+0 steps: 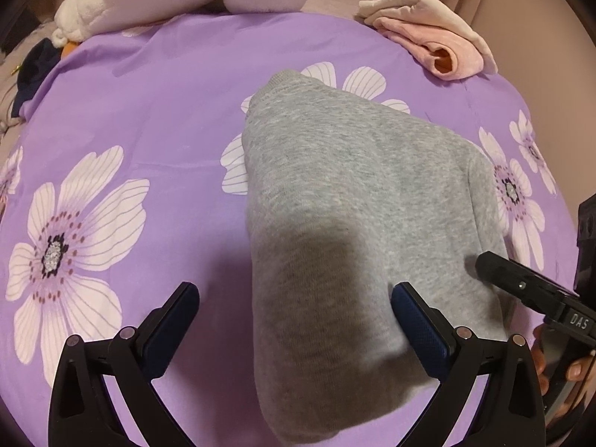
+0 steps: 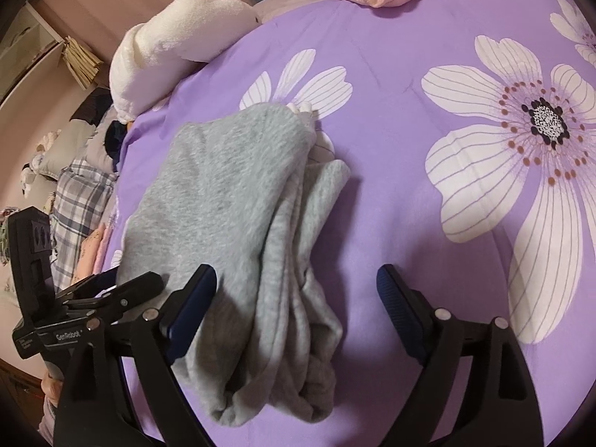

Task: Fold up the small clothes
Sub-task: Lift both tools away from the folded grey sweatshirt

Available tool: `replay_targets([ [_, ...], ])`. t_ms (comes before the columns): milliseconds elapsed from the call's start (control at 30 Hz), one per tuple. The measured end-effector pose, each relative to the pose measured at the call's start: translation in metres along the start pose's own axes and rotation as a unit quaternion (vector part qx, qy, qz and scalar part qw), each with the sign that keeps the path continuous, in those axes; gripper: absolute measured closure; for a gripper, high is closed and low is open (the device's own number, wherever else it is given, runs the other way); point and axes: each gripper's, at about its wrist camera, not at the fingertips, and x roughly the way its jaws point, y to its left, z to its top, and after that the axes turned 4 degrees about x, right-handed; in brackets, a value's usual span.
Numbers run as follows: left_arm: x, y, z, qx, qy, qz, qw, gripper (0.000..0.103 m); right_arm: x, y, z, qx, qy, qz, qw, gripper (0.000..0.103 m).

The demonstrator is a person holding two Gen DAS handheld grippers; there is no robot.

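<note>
Grey garment [image 1: 354,193] lies folded on the purple floral bedspread [image 1: 156,93], layered edges loose on its right side. We should square those edges before releasing for good. Left gripper [image 1: 294,316] and right gripper [image 2: 296,294] both spread, pinching nothing, angled steeply down over the near end.

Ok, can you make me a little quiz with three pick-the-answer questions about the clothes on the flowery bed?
1. Where is the pink folded cloth?
A. far edge of the bedspread
B. under the grey garment
C. in a gripper

2. What colour is the garment nearest the grippers?
A. blue
B. grey
C. yellow

3. How are the right gripper jaws?
A. shut on the pink cloth
B. out of sight
C. open

Answers:
1 A, it lies far beyond the grey garment.
2 B, the knit is plain grey.
3 C, both pads stand wide apart, pinching nothing.
</note>
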Motion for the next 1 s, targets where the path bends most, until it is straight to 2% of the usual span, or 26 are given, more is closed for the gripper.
replay_targets([
  [200, -0.007, -0.007, -0.005, 0.012, -0.007, 0.007, 0.9999, 0.001, -0.010, 0.008, -0.007, -0.017, -0.005, 0.015, 1.000, 0.010],
  [300, -0.009, -0.006, -0.009, 0.006, -0.006, -0.002, 1.0000, 0.001, -0.004, 0.009, -0.013, -0.031, 0.007, -0.004, 0.999, 0.010],
  [400, -0.011, -0.005, -0.012, 0.004, -0.006, 0.000, 1.0000, 0.001, 0.002, 0.004, -0.015, -0.033, 0.012, -0.042, 0.998, 0.011],
  [700, -0.024, -0.003, -0.021, -0.002, -0.004, -0.004, 1.0000, 0.001, -0.002, 0.002, -0.016, -0.032, 0.008, -0.067, 0.997, 0.010],
  [1000, -0.033, -0.006, -0.033, 0.008, 0.000, 0.023, 0.9997, 0.001, -0.011, 0.003, -0.026, -0.030, 0.003, -0.083, 0.996, 0.010],
])
